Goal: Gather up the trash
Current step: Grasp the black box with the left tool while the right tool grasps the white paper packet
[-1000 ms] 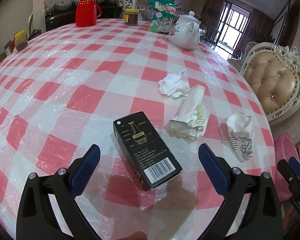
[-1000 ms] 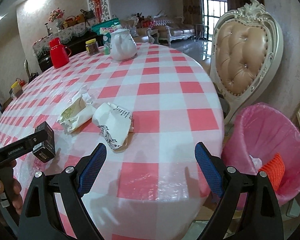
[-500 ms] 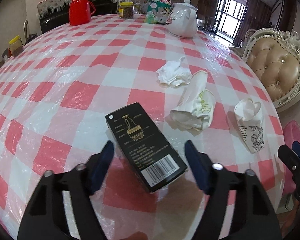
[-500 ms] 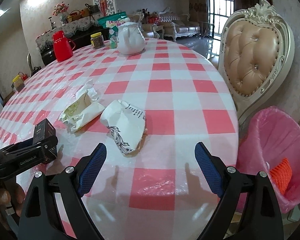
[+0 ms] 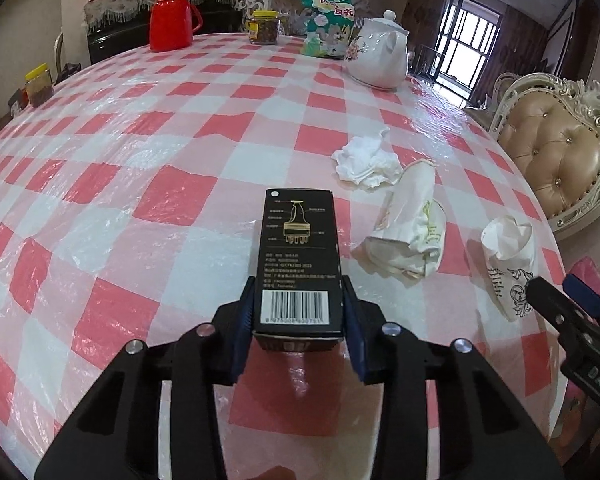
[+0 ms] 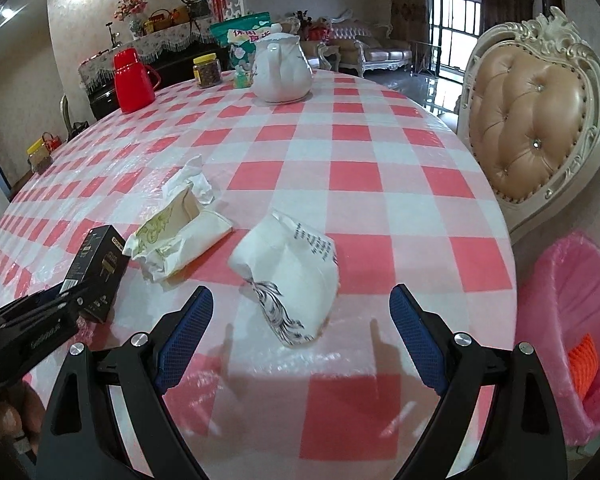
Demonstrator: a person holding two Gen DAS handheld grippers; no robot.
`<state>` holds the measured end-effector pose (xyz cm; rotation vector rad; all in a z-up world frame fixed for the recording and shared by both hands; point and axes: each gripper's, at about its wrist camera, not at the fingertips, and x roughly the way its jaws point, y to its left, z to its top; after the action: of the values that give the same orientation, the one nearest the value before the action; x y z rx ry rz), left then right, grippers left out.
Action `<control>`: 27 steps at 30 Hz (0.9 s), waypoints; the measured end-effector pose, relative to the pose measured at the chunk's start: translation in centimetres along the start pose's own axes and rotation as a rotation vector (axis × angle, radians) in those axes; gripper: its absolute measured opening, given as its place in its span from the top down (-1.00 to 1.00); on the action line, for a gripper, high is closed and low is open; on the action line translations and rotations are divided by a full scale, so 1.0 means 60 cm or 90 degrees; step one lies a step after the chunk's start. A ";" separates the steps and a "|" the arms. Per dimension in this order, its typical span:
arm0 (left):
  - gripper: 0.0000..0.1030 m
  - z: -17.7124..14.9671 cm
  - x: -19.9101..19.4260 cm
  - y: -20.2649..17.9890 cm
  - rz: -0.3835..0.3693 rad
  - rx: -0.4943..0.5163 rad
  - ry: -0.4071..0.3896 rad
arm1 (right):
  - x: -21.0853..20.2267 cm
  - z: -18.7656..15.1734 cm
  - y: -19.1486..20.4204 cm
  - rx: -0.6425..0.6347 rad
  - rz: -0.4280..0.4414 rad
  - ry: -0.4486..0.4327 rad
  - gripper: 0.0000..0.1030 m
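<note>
While the left gripper (image 5: 299, 312) is closing, its two blue pads sit on both sides of the near end of a long black cardboard box with a barcode (image 5: 298, 256), and they look like they press on it. The box lies flat on the round counter with the pink and white checked plastic cloth (image 5: 140, 184), pointing away from the camera.

Just past the box, to its right, lies a squashed white paper cup with green print (image 5: 410, 236). A scrunched white tissue (image 5: 366, 160) sits right behind that cup, touching it. Further right, near the counter's edge, is a crumpled white paper cup with black swirly print (image 5: 508, 258).

From the right wrist view, the right gripper (image 6: 302, 336) has its pads wide apart with nothing between them. It hangs over the counter, and the cup with black print (image 6: 290, 280) lies just ahead of it, a bit to the left of the middle.

Beside the counter on the right stands a bin lined with a pink plastic bag (image 6: 576, 292). Something orange (image 6: 582, 364) lies inside it. A cream chair with a padded tan back (image 6: 536, 120) stands behind the bin.

At the far side of the counter stand a white teapot (image 6: 280, 68), a red jug (image 6: 132, 80) and a jar with a yellow lid (image 6: 207, 70).
</note>
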<state>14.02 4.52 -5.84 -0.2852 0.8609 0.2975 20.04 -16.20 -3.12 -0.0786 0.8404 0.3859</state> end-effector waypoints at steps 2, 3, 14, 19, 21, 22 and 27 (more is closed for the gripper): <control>0.25 0.002 0.000 0.003 -0.006 -0.004 0.001 | 0.006 0.004 0.007 -0.006 -0.002 0.001 -0.65; 0.25 0.001 0.000 0.004 -0.007 -0.006 0.000 | 0.011 0.007 0.011 -0.008 -0.003 0.002 -0.65; 0.26 0.006 -0.014 0.018 -0.018 -0.034 -0.022 | 0.045 0.019 0.019 0.001 -0.023 0.013 -0.64; 0.26 0.005 -0.016 0.018 -0.022 -0.035 -0.024 | 0.060 0.019 0.021 0.001 -0.019 0.029 -0.28; 0.26 0.005 -0.017 0.019 -0.022 -0.036 -0.024 | 0.061 0.019 0.021 0.000 -0.018 0.030 -0.27; 0.26 0.005 -0.017 0.019 -0.023 -0.037 -0.024 | 0.060 0.018 0.022 -0.001 -0.016 0.030 -0.27; 0.26 0.005 -0.019 0.019 -0.026 -0.039 -0.029 | 0.049 0.015 0.019 0.000 -0.015 0.020 -0.26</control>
<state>13.11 5.52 -4.93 -0.3508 0.8012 0.2921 22.05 -14.04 -4.59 -0.0943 0.8703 0.3639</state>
